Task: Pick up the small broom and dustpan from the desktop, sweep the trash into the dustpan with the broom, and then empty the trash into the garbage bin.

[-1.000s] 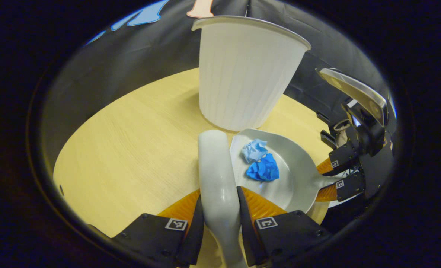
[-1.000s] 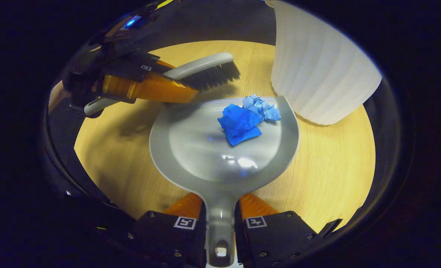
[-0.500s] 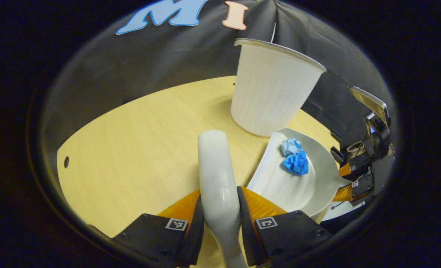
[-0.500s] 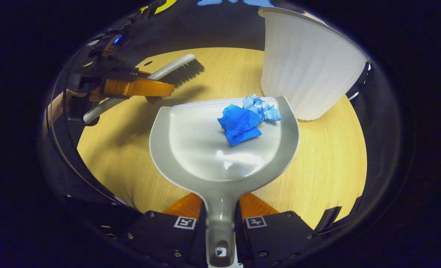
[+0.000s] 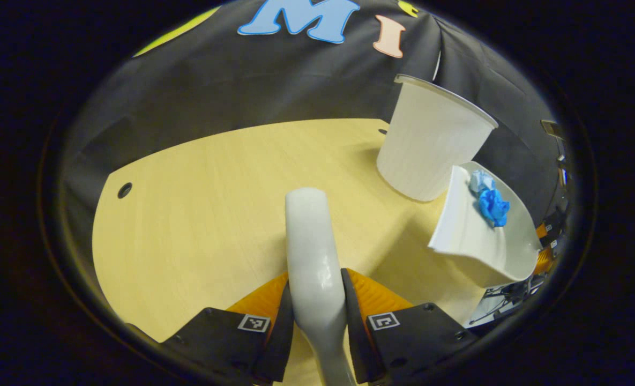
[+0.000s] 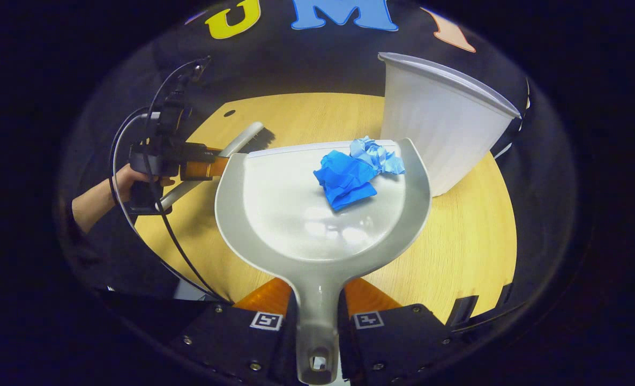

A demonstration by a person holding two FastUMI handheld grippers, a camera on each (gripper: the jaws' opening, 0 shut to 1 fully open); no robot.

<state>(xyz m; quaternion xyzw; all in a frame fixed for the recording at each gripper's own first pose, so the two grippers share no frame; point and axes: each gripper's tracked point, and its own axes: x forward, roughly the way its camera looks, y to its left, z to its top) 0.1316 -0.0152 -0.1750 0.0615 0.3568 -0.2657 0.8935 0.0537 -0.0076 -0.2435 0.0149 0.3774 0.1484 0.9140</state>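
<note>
My right gripper [image 6: 317, 316] is shut on the handle of a grey dustpan [image 6: 296, 225], held level above the table. Two crumpled blue paper wads [image 6: 355, 171] lie near the pan's front lip. The white ribbed garbage bin [image 6: 440, 128] stands just right of the pan's lip. My left gripper [image 5: 317, 316] is shut on the pale grey broom handle [image 5: 312, 241], which points out over the table. In the right gripper view the broom [image 6: 247, 142] sits left of the pan, held by a hand [image 6: 121, 179]. In the left gripper view the dustpan [image 5: 472, 236] floats at right, beside the bin [image 5: 430, 142].
The round light-wood table [image 5: 204, 198] has a small cable hole [image 5: 125, 190] near its far left edge. Black cloth wall stands close behind the table and bin. A black cable [image 6: 172, 241] hangs from the left gripper in the right gripper view.
The dustpan has risen off the table with the blue wads in it, its view of the bin rim now lower. The broom has drawn back to the left, away from the pan and bin.
</note>
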